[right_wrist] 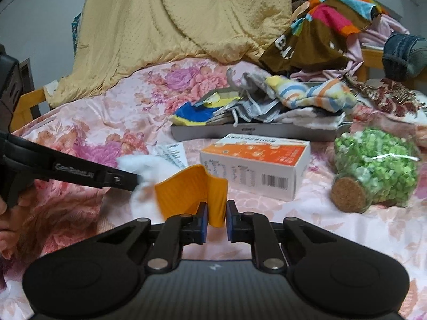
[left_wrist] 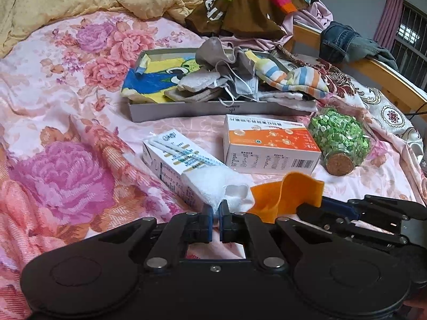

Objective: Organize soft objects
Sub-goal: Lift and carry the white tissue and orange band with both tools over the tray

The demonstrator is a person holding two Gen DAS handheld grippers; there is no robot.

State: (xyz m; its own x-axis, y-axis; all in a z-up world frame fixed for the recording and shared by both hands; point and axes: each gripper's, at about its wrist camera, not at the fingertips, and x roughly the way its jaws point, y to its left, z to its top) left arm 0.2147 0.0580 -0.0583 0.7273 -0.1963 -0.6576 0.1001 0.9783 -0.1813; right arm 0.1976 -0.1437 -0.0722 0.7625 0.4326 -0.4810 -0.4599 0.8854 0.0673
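Across the flowered bedsheet (left_wrist: 66, 85), going left to right: at about nine o'clock from the middle of the clutter lies a white carton (left_wrist: 170, 157) with a white cloth (left_wrist: 226, 184) draped over its near end. The left gripper (left_wrist: 215, 214) has its jaws closed on a corner of that cloth. Just right of it, at six o'clock, an orange cloth (right_wrist: 192, 186) stands up in a curl; the right gripper (right_wrist: 215, 221) has its jaws drawn in around one fold, though a little gap shows on one side, so the pinch looks thin. Behind, at twelve o'clock, the grey tray (left_wrist: 186, 109) already holds a heap of socks, masks and small cloths, and both held cloths are well apart from it. An orange-and-white box (left_wrist: 269, 144) sits between the cloths and the tray, and at three o'clock a corked jar of green bits (left_wrist: 339, 138) lies on its side.

The risks as I judge them: the white cloth could drag the carton along as it lifts, since it rests on it. The orange fold might slip out of a shallow grip. Carrying either cloth low toward the tray could nudge the box, or set the jar rolling.
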